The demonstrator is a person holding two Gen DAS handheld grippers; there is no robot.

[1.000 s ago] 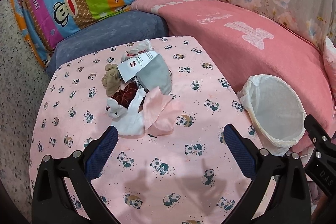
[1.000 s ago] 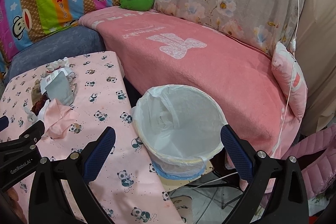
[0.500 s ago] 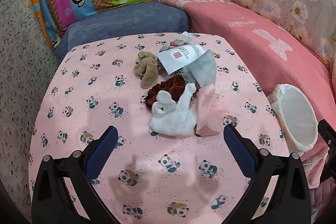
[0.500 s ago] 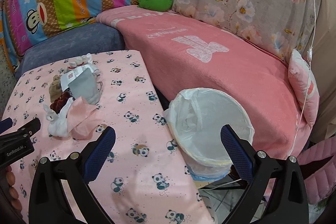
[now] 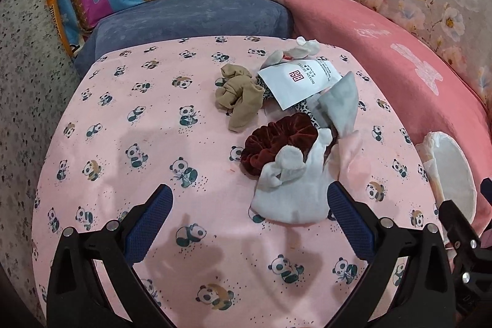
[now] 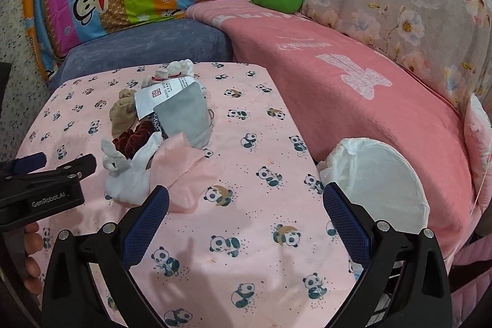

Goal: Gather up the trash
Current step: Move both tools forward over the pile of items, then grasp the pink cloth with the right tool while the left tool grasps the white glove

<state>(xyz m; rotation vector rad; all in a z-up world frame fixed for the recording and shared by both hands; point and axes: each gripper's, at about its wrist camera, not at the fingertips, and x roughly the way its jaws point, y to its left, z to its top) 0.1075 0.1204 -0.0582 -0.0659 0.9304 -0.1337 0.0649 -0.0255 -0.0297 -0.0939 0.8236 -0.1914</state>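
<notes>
Above table (image 5: 123, 143), both tools spread

the trash bin (image 5: 452, 174) is partly cut off in the left wrist view: the right gripper's black body covers its near rim, and its base is hidden behind the table edge. in the right wrist view the bin's lower wall is hidden behind the table (image 6: 246, 235) and a blue fingertip pad (image 6: 344, 217). the leopard-print item (image 5: 307, 109) is mostly buried under the white packet (image 5: 295, 82) and the grey pouch (image 5: 341, 103); its kind cannot be told. small print on the packet is unreadable. the pink cloth (image 5: 350, 156) is largely covered by the white sock (image 5: 292, 192). the left gripper (image 6: 40, 183) is cut by the picture edge here.
</notes>
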